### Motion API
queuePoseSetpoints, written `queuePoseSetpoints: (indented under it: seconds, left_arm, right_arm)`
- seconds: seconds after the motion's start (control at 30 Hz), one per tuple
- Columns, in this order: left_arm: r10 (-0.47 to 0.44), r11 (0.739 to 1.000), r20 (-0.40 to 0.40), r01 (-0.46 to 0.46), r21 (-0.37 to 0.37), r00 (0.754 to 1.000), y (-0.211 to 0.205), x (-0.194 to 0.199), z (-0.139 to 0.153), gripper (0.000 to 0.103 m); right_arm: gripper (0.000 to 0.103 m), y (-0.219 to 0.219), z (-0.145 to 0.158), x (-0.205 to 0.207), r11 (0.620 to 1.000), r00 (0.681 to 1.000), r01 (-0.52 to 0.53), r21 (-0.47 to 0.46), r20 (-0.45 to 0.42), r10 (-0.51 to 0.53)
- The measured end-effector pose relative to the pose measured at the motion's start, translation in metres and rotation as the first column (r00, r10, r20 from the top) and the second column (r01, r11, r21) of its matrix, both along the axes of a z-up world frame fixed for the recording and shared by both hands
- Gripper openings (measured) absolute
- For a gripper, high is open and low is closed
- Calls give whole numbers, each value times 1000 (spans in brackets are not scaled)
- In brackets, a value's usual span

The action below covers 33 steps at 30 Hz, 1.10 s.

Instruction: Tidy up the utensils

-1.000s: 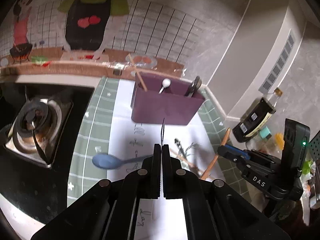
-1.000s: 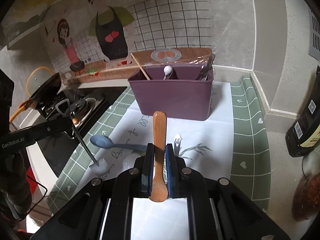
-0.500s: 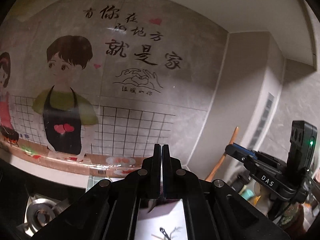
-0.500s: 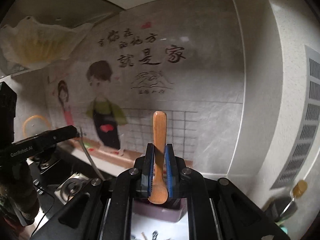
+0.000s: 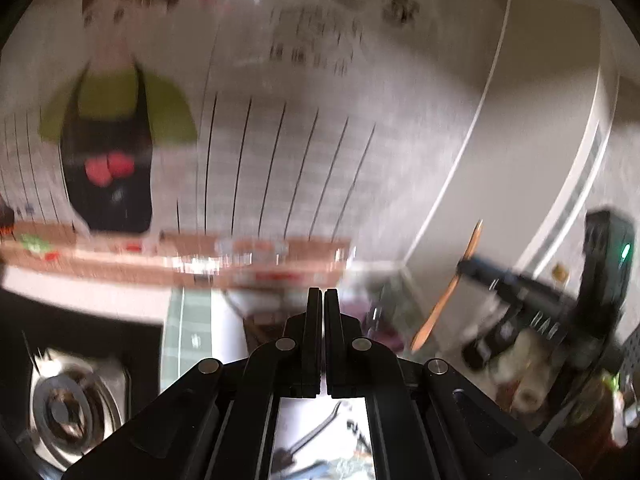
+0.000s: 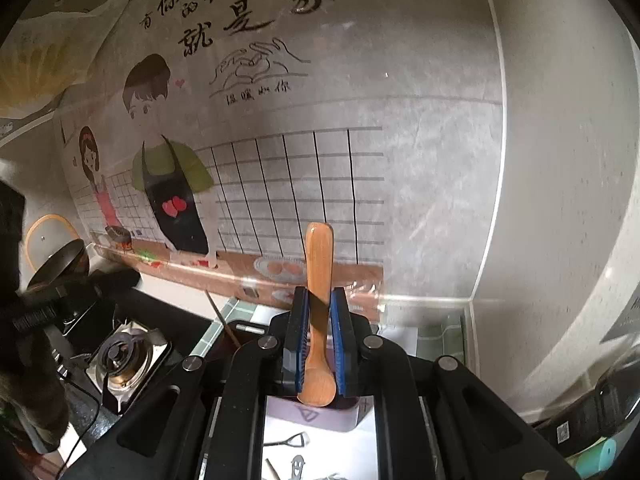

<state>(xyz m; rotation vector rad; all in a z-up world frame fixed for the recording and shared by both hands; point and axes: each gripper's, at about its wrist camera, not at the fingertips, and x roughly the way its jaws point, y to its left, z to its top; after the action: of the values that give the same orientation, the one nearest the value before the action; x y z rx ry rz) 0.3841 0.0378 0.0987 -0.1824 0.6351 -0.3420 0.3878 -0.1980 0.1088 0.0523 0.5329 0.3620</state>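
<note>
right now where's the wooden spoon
The wooden spoon is clamped in the right gripper, handle pointing up toward the wall mural, bowl end just above the purple utensil holder; the left wrist view shows it at right.

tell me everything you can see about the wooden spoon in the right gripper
The wooden spoon looks like smooth, orange-brown varnished wood in one piece. The right gripper is shut on it, blue-padded jaws pressing its neck from both sides. It stands upright: the flat, squared handle end points up against the wall, the small oval bowl hangs below the jaws, above the purple utensil holder.
</note>
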Motion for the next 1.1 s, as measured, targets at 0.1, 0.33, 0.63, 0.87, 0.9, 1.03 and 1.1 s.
queuePoseSetpoints:
  seconds: [0.1,0.33,0.63,0.87,0.9,1.03,1.1]
  left_arm:
    - [-37,999,-79,38,2,996,-1,-5,-34,3]
    - [-133,991,-317,137,-7,939,-5,-15,-127,18]
    - [-126,982,-431,173,72,894,-5,-45,-187,42]
    - [-201,968,-454,247,42,868,-12,-77,-188,43]
    - [-205,973,-458,232,3,865,-15,-81,-189,43]
    - [-152,979,-433,194,55,888,-37,-85,-190,44]
    - [-95,974,-421,171,147,902,-49,-81,-194,44]
  right_arm:
    - [11,-4,-7,-4,999,999,-24,29,-38,25]
    - [11,-9,-31,-30,998,992,-54,45,-114,59]
    - [11,-17,-80,-60,998,973,-46,35,-225,53]
    - [11,-19,-110,-73,999,956,-46,8,-288,47]
    - [11,-19,-113,-74,999,955,-45,5,-294,45]
    - [11,-19,-123,-79,999,950,-42,19,-308,46]
    - [11,-18,-125,-81,999,949,-39,17,-311,42]
